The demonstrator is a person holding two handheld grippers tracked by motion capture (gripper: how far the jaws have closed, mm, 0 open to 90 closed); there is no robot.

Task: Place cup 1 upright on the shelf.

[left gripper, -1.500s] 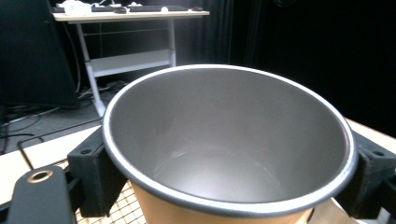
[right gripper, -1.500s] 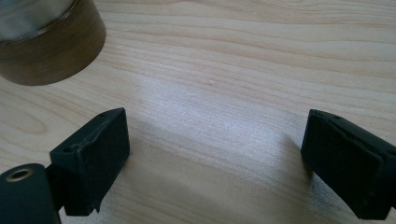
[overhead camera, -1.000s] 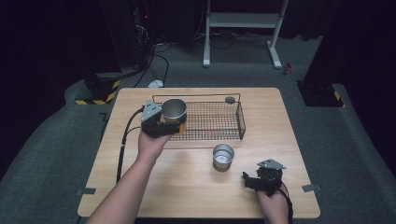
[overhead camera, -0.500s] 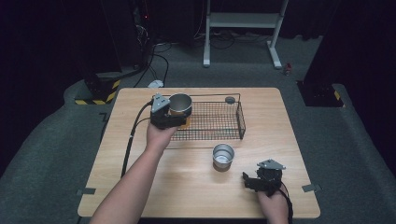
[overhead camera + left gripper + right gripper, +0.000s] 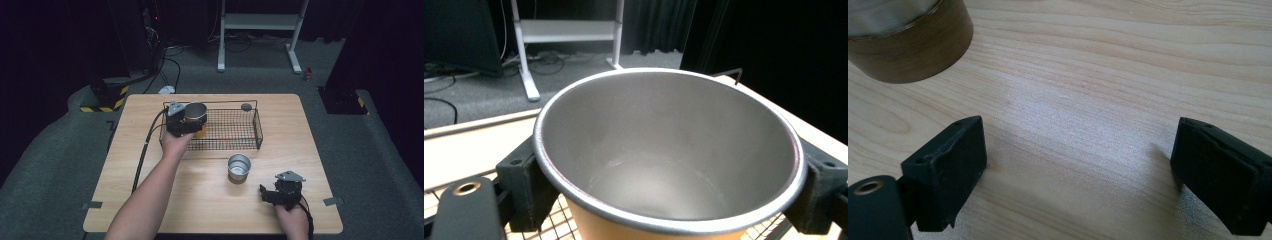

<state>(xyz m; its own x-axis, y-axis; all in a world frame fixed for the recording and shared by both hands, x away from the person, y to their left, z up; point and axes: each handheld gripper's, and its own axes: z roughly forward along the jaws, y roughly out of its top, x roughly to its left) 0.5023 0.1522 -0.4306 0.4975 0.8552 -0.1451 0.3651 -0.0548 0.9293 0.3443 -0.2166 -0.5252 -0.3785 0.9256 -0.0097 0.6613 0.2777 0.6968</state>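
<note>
The left gripper (image 5: 186,121) pinches an orange steel-lined cup (image 5: 669,165) over the black wire basket (image 5: 258,131); the right gripper (image 5: 1083,175) rests spread.

Light falls from above onto the wooden table (image 5: 210,200), which is evenly bright; the surrounding room is dark, nearly black behind the table. The steel cup (image 5: 238,167) casts a short, soft shadow on the table. In the right gripper view a pale sheen lies across the wood between the jaws. In the left gripper view the cup rim (image 5: 669,220) is slightly soft, the background blurred.
</note>
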